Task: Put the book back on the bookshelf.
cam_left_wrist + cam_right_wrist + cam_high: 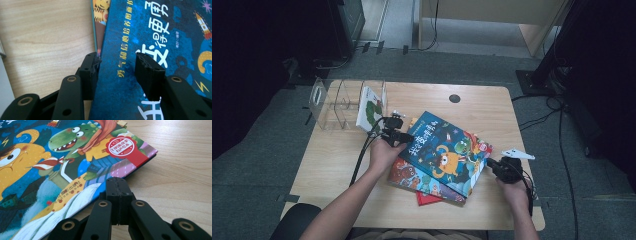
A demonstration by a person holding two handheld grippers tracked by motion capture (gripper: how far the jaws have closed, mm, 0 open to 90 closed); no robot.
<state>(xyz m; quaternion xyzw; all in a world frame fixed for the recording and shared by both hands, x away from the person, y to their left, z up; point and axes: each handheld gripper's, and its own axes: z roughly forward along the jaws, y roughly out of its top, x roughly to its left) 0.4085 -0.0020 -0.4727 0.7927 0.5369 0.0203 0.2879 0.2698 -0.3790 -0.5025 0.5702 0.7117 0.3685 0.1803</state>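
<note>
The wooden worktop (337,165) carries everything here. At its far left corner stands a clear acrylic book rack (334,102) with one white picture book (371,107) upright in its right-hand slot. Nearer the middle lies a loose stack of picture books — the top one, a blue picture book (444,150) with an orange monster and a green crocodile on its cover, rests aslant on a second illustrated book (412,176), and a red book (428,199) peeks out underneath at the near edge.

My left hand-held gripper (393,131) is at the blue book's far left corner. In the left gripper view its jaws stand partly apart and straddle the book's left edge: one finger (90,71) lies outside that edge over bare wood, the other finger (148,71) over the cover. I cannot tell whether either pad presses on the book.

My right hand-held gripper (493,164) sits at the book's right corner — its jaws are clenched together with nothing between them, the tips (117,185) just beside the book's edge, low over the wood.
</note>
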